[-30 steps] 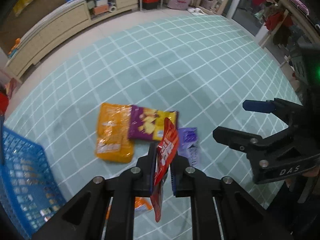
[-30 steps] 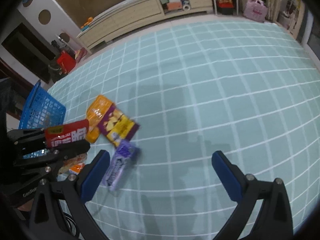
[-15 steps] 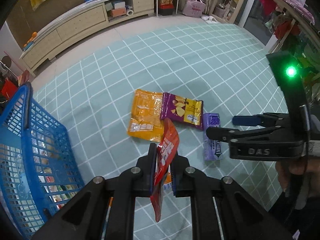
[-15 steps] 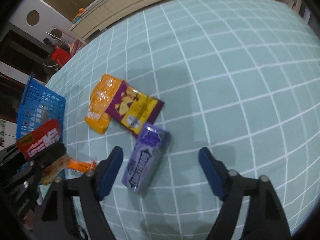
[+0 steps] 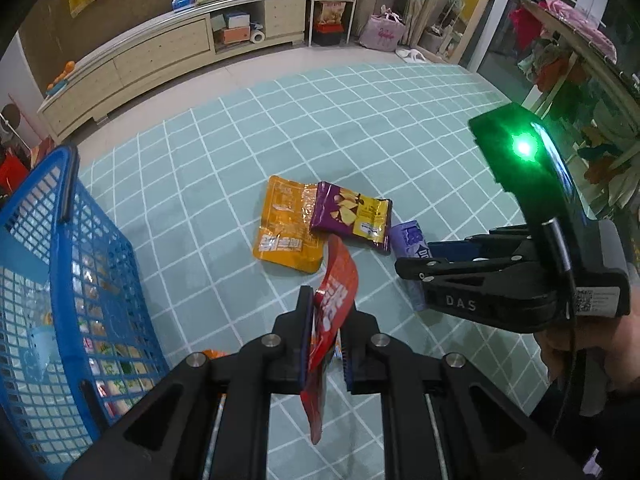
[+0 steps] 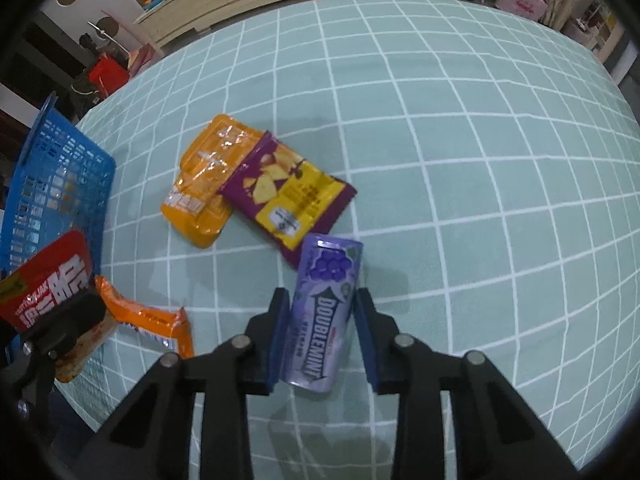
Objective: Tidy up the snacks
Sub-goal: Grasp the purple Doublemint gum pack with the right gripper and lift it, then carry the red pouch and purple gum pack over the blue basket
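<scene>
My left gripper (image 5: 325, 340) is shut on a red snack packet (image 5: 334, 304) and holds it above the floor beside the blue basket (image 5: 60, 304). My right gripper (image 6: 322, 340) straddles a purple Doublemint pack (image 6: 324, 308) lying on the green rug; its pads sit close to both sides with small gaps showing. An orange packet (image 6: 200, 196) and a purple-yellow chips packet (image 6: 288, 196) lie overlapping just beyond it. The red packet (image 6: 48, 280) also shows at the left of the right wrist view.
Another orange packet (image 6: 152, 320) lies on the rug near the basket (image 6: 52, 184). A long wooden cabinet (image 5: 168, 56) runs along the far wall. Clothes racks (image 5: 568, 64) stand at the right. The rug (image 6: 480, 160) stretches to the right.
My right gripper has come down over the purple pack and its jaws have narrowed around it. My left gripper has lifted the red packet and drawn back toward the basket.
</scene>
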